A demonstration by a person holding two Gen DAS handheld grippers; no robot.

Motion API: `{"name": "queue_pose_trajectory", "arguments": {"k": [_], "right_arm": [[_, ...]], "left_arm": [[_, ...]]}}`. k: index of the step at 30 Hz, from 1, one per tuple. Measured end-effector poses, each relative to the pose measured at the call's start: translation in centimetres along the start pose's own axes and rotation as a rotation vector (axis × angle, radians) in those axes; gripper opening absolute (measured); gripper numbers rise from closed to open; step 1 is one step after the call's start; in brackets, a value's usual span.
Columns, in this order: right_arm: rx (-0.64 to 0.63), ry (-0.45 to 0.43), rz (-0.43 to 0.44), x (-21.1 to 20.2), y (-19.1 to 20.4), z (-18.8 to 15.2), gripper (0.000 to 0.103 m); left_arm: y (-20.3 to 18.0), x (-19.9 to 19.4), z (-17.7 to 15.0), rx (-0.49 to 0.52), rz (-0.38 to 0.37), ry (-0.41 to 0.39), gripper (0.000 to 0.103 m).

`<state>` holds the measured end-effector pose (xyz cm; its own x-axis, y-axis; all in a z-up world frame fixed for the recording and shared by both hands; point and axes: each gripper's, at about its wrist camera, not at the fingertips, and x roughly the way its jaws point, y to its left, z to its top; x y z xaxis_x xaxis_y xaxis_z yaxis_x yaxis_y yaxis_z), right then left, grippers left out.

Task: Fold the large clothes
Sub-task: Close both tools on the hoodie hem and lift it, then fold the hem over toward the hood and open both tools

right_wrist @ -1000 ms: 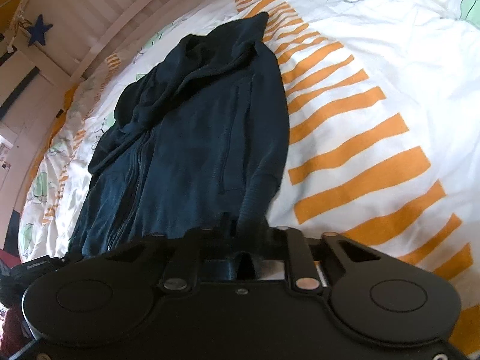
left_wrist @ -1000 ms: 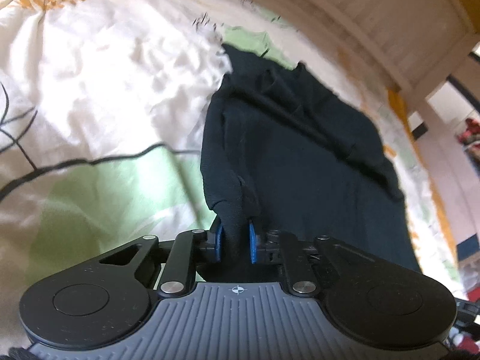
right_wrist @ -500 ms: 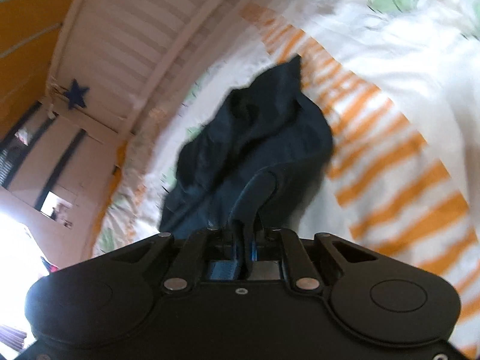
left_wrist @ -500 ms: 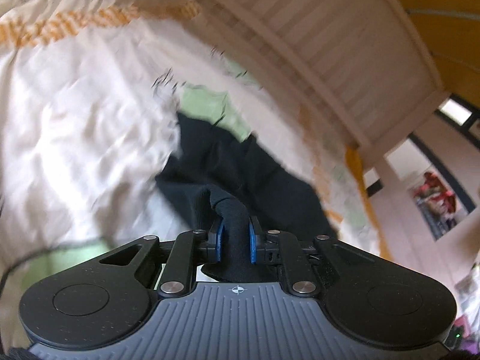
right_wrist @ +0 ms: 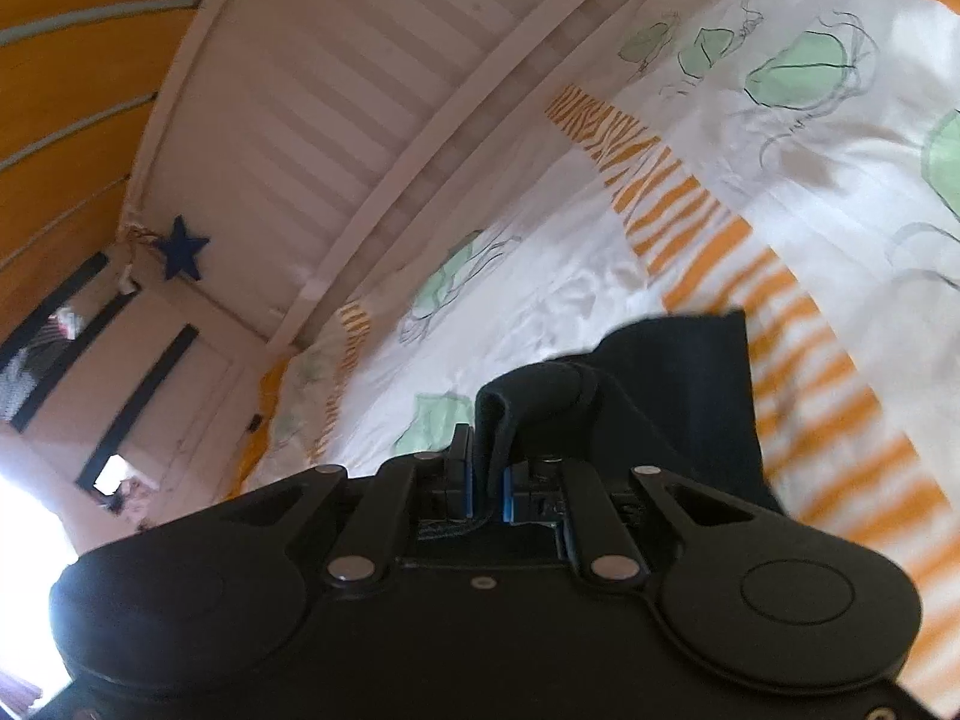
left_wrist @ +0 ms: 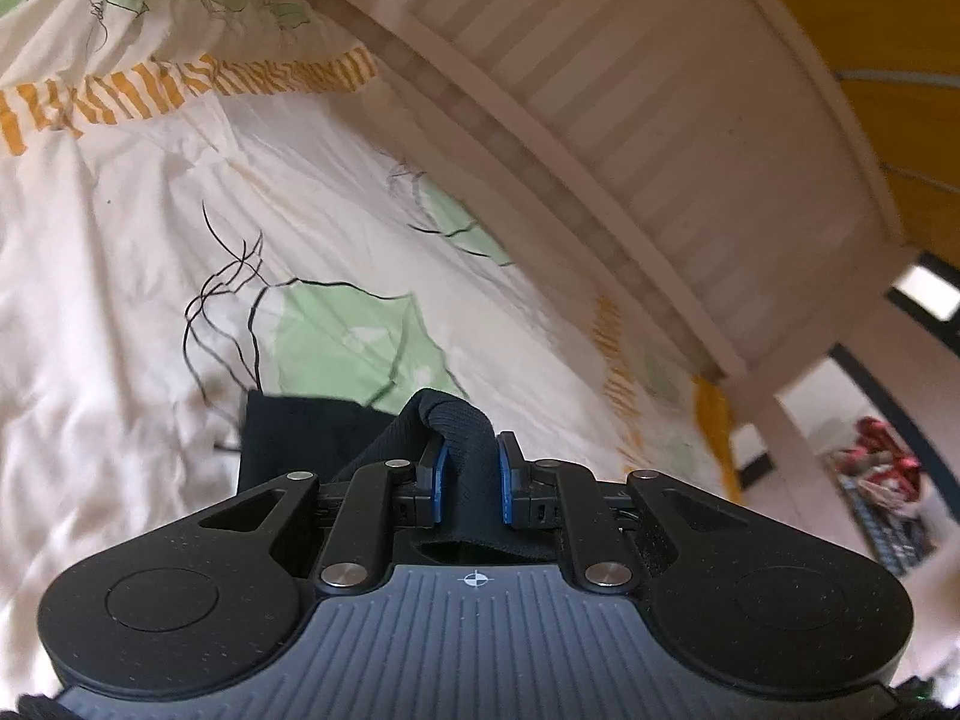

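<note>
Two grippers pinching one dark garment

We are clamping the left gripper [left_wrist: 468, 474] and right gripper [right_wrist: 487, 480] on the dark garment [left_wrist: 300, 432] above the bed's duvet [left_wrist: 120, 240]. Only the right view is showing a blue star [right_wrist: 183, 255].

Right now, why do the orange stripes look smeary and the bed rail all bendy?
Right wrist view: the orange stripes smear from motion blur, and window glare whitens the lower left. Left wrist view: the fisheye lens bows the white bed rail.

ribbed matt dark knit garment [left_wrist: 462, 438], crumpled printed cotton duvet [left_wrist: 120, 252], painted white wood bed rail [left_wrist: 600, 120], matt black plastic left gripper [left_wrist: 469, 483]
</note>
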<state>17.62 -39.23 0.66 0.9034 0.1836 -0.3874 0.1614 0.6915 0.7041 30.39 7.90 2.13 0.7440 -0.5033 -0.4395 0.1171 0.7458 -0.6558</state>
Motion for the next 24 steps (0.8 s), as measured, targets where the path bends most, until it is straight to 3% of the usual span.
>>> {"name": "queue_pose_trajectory", "arguments": {"k": [8,12,13,14,15,16,17,20,24], "right_arm": [[-0.010,0.050,-0.146,8.4,-3.9,1.9,0.018],[0.012,0.050,-0.164,9.6,-5.0,1.7,0.021],[0.016,0.042,-0.156,9.4,-5.1,1.6,0.029],[0.007,0.027,-0.152,9.1,-5.0,1.6,0.050],[-0.011,0.006,-0.154,8.8,-4.8,1.6,0.061],[-0.036,-0.021,-0.153,8.4,-4.5,1.7,0.083],[-0.059,-0.048,-0.156,7.9,-4.2,1.8,0.091],[-0.125,-0.087,-0.169,6.5,-3.1,2.2,0.091],[-0.260,-0.085,-0.193,5.7,-0.7,1.3,0.092]], "left_arm": [[2.3,7.8,0.2,0.040,0.138,0.053,0.020],[3.5,8.5,0.0,-0.020,0.104,0.055,0.031],[3.5,8.4,0.1,-0.026,0.095,0.055,0.040],[3.4,8.2,0.2,-0.019,0.086,0.048,0.056],[3.3,7.7,0.5,-0.005,0.079,0.034,0.066],[2.9,7.2,0.7,0.016,0.083,0.014,0.090],[2.4,6.4,0.9,0.046,0.097,-0.023,0.097],[0.4,4.4,1.2,0.145,0.124,-0.083,0.097],[-3.2,3.7,-0.1,0.351,0.165,-0.036,0.103]]}}
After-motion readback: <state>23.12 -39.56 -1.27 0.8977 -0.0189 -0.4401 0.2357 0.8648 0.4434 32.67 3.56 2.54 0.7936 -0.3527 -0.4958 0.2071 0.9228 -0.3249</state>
